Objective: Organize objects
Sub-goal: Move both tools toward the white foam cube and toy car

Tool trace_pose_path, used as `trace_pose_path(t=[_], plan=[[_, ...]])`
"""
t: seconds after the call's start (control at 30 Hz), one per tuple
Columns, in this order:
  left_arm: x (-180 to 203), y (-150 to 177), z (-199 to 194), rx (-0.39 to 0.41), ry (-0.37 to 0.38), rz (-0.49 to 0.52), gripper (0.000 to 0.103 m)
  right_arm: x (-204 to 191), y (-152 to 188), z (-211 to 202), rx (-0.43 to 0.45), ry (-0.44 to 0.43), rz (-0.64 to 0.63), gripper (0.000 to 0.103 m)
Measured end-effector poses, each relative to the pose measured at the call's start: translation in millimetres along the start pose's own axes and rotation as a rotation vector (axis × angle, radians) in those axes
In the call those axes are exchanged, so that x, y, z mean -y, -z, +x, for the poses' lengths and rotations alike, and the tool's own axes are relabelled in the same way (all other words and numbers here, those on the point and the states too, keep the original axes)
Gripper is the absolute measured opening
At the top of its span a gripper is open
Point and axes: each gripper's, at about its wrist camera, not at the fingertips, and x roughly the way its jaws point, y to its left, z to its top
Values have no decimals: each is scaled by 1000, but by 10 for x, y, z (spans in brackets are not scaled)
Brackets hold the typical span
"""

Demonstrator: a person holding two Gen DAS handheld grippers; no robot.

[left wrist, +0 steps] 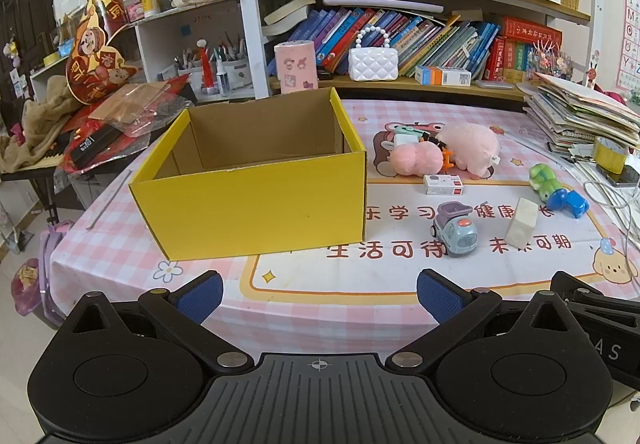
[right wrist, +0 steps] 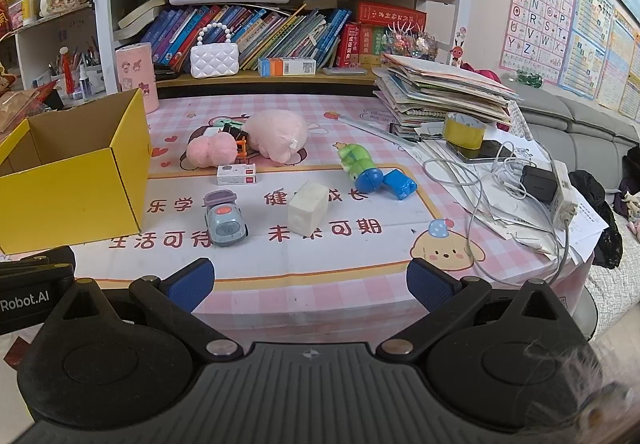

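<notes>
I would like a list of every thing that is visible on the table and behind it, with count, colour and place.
open cardboard box: 1, yellow outside, brown inside, table's left part
toy car: 1, pale blue with grey top, near front, right of box
upright rectangular block: 1, cream white, right of car
small flat carton: 1, white and red, behind car
plush toys: 2, pink, mid table
plastic toy figure: 1, green and blue, lying right of plush
quilted handbags: 2, one white on lower shelf, one cream on upper shelf
paper stack: 1, mixed colours, table's right rear
left gripper: 1, black with blue pads, open
right gripper: 1, same colours, open
</notes>
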Motion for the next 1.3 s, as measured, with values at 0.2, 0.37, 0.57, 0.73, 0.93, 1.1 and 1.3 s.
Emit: trace_pose_path(t=[0.2, 0.37, 0.57, 0.73, 0.93, 1.1, 1.3], plan=[[1, -1, 0, 0, 0, -1, 103, -2, 2, 1, 0, 0, 0, 103], [7, -1, -4, -1, 1, 0, 103, -6, 2, 7, -1, 2, 0, 103], [81, -12, -31, -4, 4, 4, 103, 44, 7, 24, -5, 5, 4, 103], [63, -30, 24, -6, 16, 3, 103, 47, -6, 41, -6, 8, 6, 103], [91, -28, 49, -8, 32, 3, 103, 63, -1, 67, -13, 17, 8, 103], [107, -23, 85, -15, 48, -4, 103, 100, -8, 103, -27, 17, 10, 103], [153, -66, 179, -29, 47, -32, 103, 142, -73, 177, -22, 2, -1, 102]])
